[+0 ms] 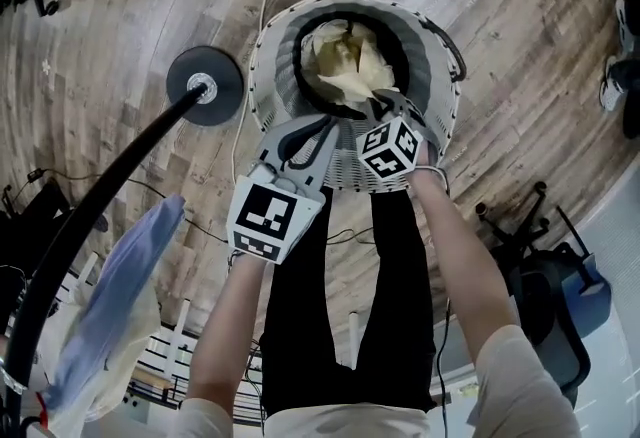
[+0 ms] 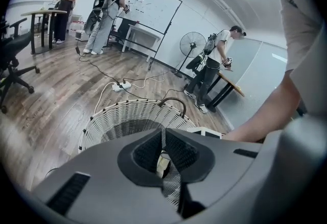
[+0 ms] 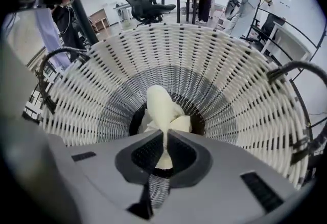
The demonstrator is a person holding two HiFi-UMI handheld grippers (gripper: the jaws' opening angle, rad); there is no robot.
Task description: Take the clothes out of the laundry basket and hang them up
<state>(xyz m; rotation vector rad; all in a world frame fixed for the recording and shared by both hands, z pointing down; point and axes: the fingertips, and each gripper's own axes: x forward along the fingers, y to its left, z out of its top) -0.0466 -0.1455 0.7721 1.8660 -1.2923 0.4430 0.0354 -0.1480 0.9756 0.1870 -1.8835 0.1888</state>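
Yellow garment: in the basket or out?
In. The right gripper is shut on a fold of the garment; the rest hangs inside the basket, below its rim.

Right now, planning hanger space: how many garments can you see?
2: a yellow garment in the basket, and a blue garment hanging at the left. More may hide beneath.

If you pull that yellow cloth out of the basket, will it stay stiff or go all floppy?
Probably floppy: the yellow cloth is crumpled in soft folds, sagging below the right gripper that pinches it. Likely light too, since one small pinch seems enough to carry it inside the basket.
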